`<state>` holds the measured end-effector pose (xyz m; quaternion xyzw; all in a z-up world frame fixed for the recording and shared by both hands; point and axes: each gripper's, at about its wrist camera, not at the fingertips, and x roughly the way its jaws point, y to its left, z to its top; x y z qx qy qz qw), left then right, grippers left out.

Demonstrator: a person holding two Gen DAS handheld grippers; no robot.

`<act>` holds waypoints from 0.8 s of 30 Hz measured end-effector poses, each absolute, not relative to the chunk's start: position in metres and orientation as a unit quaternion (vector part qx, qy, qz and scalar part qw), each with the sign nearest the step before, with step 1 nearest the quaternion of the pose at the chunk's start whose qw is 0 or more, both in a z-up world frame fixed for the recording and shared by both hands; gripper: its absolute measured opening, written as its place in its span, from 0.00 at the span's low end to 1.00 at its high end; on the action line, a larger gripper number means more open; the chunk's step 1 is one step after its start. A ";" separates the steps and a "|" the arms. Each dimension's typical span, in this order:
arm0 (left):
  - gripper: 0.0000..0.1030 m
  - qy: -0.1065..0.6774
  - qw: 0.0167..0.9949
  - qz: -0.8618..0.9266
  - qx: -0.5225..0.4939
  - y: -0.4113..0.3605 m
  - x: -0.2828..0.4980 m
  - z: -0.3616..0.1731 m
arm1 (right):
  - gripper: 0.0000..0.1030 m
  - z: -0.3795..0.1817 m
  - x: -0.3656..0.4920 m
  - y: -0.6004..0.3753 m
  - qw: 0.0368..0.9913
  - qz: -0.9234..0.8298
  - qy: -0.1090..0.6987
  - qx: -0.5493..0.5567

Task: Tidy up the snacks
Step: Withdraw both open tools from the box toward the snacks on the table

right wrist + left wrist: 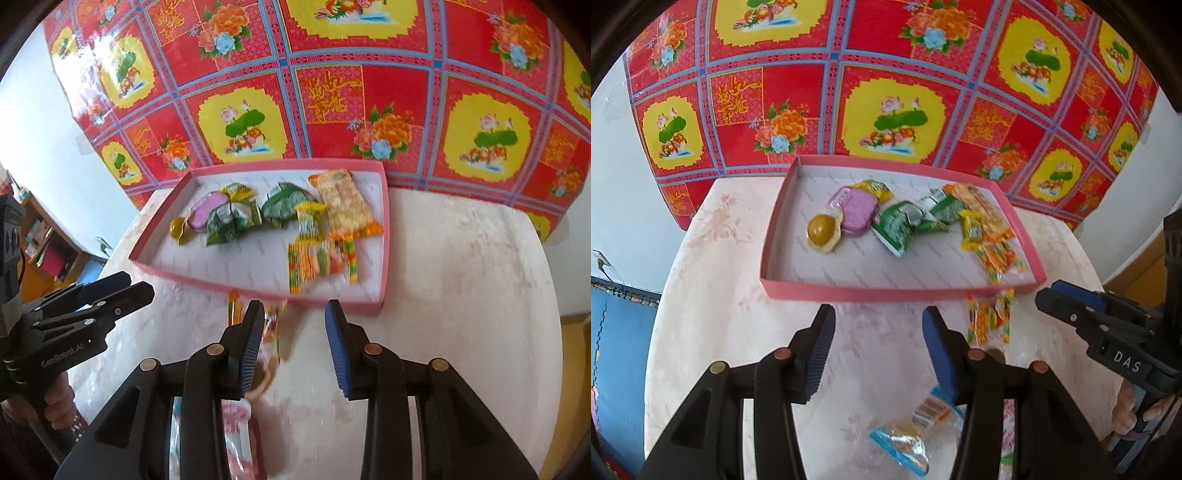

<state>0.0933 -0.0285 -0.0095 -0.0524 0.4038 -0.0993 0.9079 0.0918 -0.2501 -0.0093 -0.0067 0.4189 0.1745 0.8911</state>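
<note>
A shallow pink tray [886, 291] [383, 236] stands at the far side of the pale round table [713, 314]. Inside lie a yellow jelly cup [820, 230], a purple box [855, 214], green packets [899, 229], a yellow packet [973, 230], an orange packet [345, 203] and striped candy sticks [321, 258]. More striped candy sticks [990, 317] [273, 325] rest on the table just outside the tray's near wall. My left gripper [878, 317] hovers open and empty before the tray. My right gripper [293, 314] [1052, 299] is open too, its left finger beside the loose sticks.
A clear packet with blue ends [916, 432] lies on the table under the left gripper, and a pink-and-white packet [240, 435] under the right one. A red flowered cloth [886, 74] covers the wall behind. A hand [1126, 410] grips the right tool's handle.
</note>
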 end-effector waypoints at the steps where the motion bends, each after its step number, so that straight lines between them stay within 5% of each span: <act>1: 0.50 0.404 0.908 -0.100 -0.050 -0.030 0.091 -0.010 | 0.34 -0.011 0.090 -0.251 0.890 0.174 0.421 -0.006; 24: 0.50 0.437 0.884 -0.162 -0.030 -0.048 0.044 -0.038 | 0.35 -0.041 0.053 -0.270 0.879 0.161 0.449 0.015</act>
